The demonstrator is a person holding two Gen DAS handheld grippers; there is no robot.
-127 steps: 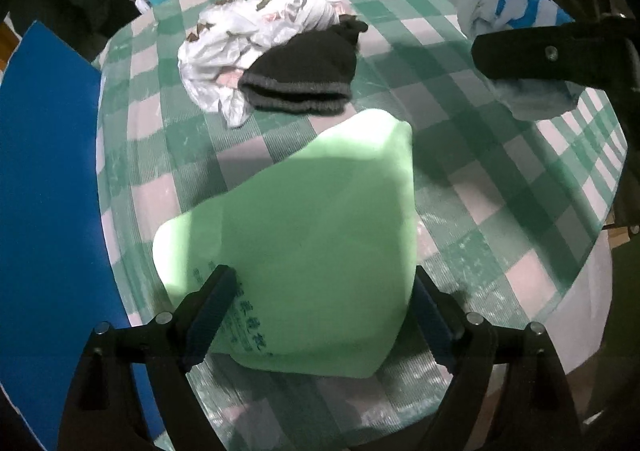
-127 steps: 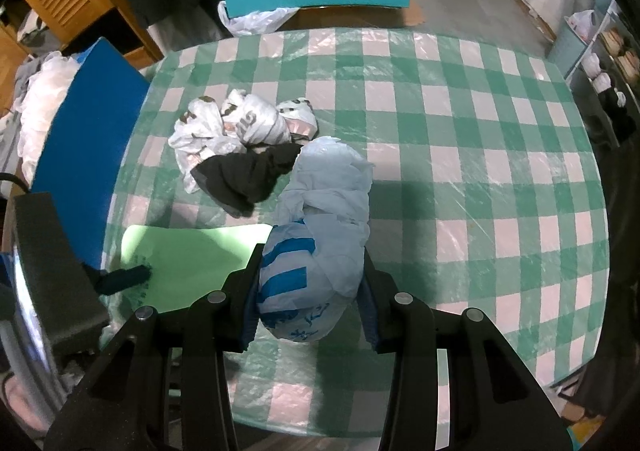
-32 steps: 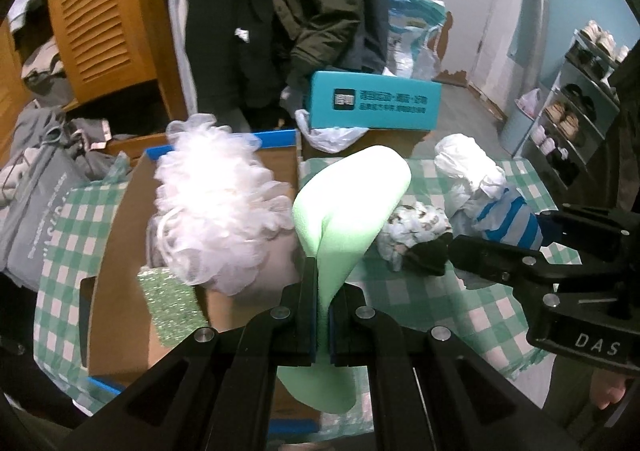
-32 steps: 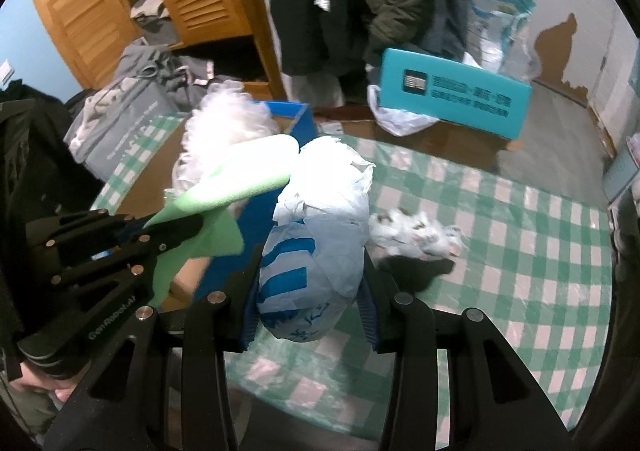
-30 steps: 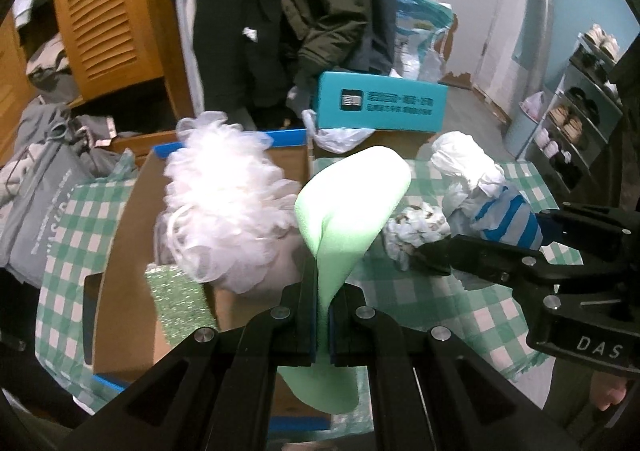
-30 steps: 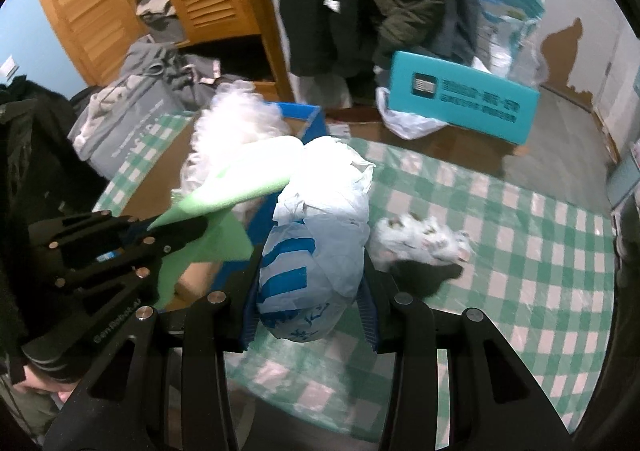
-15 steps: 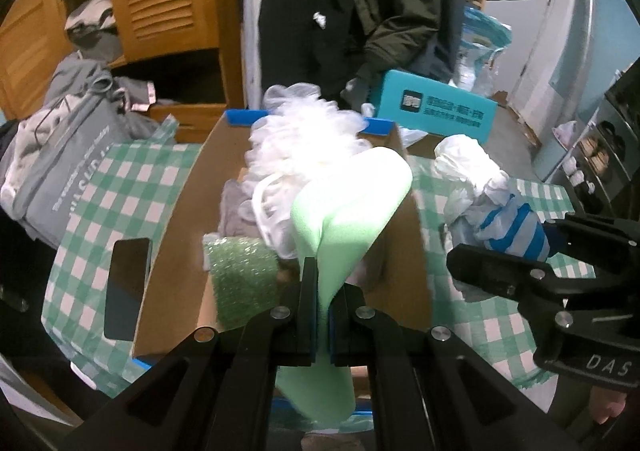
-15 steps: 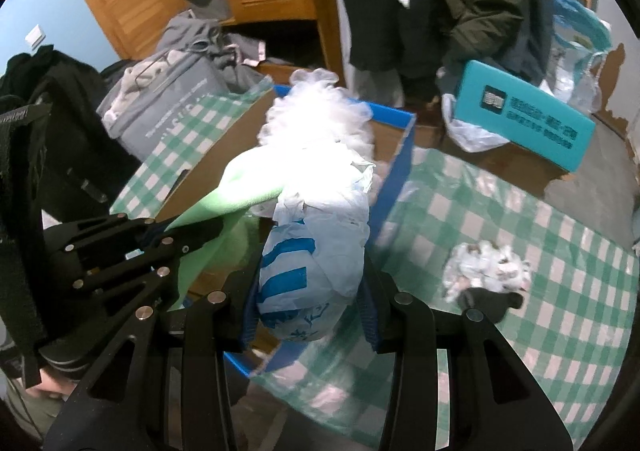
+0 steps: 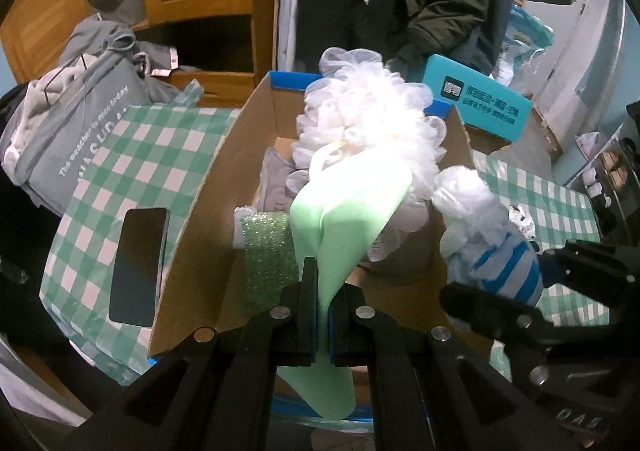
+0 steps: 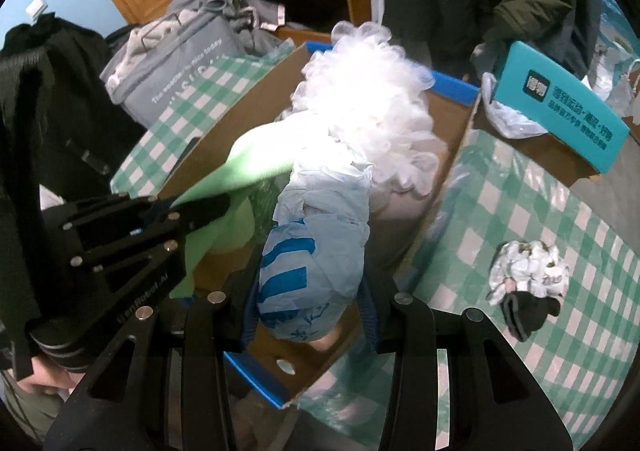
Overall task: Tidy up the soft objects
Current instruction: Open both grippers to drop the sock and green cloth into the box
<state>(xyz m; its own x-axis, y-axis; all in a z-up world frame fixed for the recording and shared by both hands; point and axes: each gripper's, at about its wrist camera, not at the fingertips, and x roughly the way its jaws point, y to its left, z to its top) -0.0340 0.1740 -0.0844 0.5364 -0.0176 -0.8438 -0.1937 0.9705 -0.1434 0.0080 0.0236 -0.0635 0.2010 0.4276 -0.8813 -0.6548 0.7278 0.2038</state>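
Change: view had swung from the checked table (image 10: 560,211) to over the cardboard box (image 9: 224,179).
Left gripper (image 9: 323,283): jaws clenched on green foam sheet (image 9: 348,211), above box.
Right gripper (image 10: 308,299): jaws grasping blue-striped plastic bag (image 10: 316,251), over box.
Meaning: both likely ready to drop.
Left behind: crumpled cloth (image 10: 528,267), black beanie (image 10: 524,307).

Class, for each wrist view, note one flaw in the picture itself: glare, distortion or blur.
Left wrist view: the white mesh pouf is blown out by glare, and the cardboard box edges bow from fisheye distortion. Right wrist view: the same pouf is overexposed, and the green foam sheet looks motion-blurred.
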